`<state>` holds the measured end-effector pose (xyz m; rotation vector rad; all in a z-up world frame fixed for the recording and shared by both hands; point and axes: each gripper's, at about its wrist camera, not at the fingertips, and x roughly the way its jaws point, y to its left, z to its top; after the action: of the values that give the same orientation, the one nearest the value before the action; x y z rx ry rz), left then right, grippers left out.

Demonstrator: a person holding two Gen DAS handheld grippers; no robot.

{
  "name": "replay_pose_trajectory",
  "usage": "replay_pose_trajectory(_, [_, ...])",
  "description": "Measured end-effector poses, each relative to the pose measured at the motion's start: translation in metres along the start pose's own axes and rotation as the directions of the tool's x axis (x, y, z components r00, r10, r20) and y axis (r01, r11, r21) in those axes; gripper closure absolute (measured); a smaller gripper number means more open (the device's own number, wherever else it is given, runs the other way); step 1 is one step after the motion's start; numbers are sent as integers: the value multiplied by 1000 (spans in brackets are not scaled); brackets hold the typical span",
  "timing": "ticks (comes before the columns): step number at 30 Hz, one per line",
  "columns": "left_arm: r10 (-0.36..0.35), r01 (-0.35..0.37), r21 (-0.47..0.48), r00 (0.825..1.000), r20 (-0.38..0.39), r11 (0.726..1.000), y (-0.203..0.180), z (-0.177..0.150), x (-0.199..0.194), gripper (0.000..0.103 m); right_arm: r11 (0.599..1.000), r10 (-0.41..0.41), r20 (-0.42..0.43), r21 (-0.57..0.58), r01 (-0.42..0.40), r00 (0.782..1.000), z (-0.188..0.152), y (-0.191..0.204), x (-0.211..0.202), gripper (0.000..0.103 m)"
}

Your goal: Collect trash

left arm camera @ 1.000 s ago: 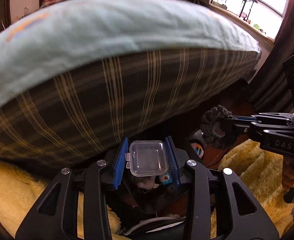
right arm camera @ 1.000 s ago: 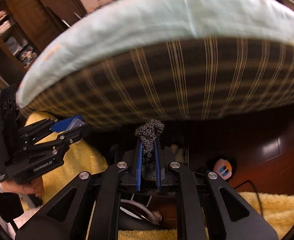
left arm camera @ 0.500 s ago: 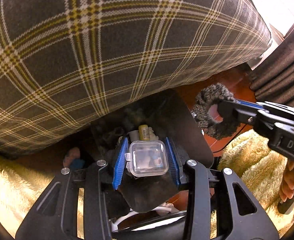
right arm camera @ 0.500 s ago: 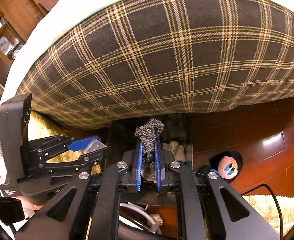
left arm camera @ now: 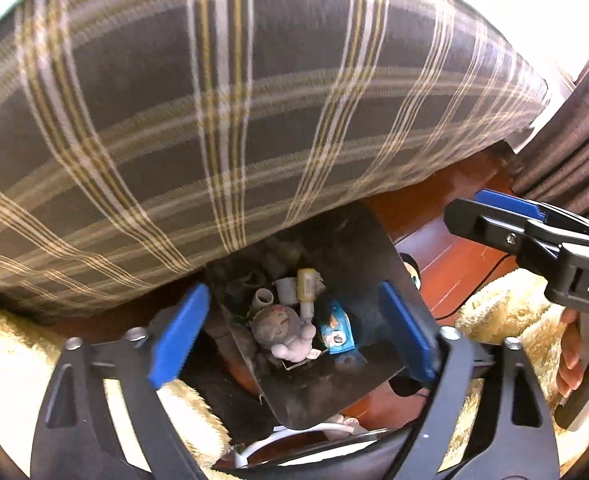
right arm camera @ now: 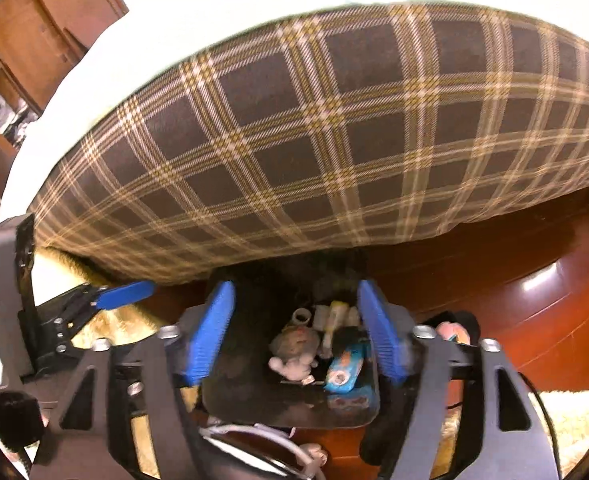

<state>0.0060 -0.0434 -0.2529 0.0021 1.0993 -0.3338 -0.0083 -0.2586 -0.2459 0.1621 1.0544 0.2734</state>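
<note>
My left gripper (left arm camera: 294, 328) hangs over a dark bin (left arm camera: 334, 400), its jaws opening wide with nothing between the blue pads. Down in the bin lie a small grey doll (left arm camera: 282, 332), a blue packet (left arm camera: 336, 328), a yellow bottle (left arm camera: 306, 284) and white tubes. My right gripper (right arm camera: 296, 332) is over the same bin (right arm camera: 254, 380), jaws also opening and empty. In the right wrist view the doll (right arm camera: 294, 348) and the blue packet (right arm camera: 344, 368) show below it. A dark fuzzy lump (right arm camera: 348, 336) sits among them. The clear box is not to be made out.
A brown plaid bed side (left arm camera: 254, 120) overhangs the bin's far edge. A yellow fluffy rug (left arm camera: 502, 308) lies on both sides over a red-brown wooden floor (right arm camera: 514, 280). A plush mouse toy (right arm camera: 454, 330) rests right of the bin. Dark curtains (left arm camera: 566, 176) hang at far right.
Both grippers have gone from shut to wide open. The clear plastic box has left the left jaws, the dark scrunchie the right jaws. The left view has sunk closer to the bin.
</note>
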Motion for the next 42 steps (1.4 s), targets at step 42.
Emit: replay_pose_trajectory(42, [142,-178,-29,666,733,984,-43,116,-323,8,968,-188,721,21,250,667,118,44,-291,3])
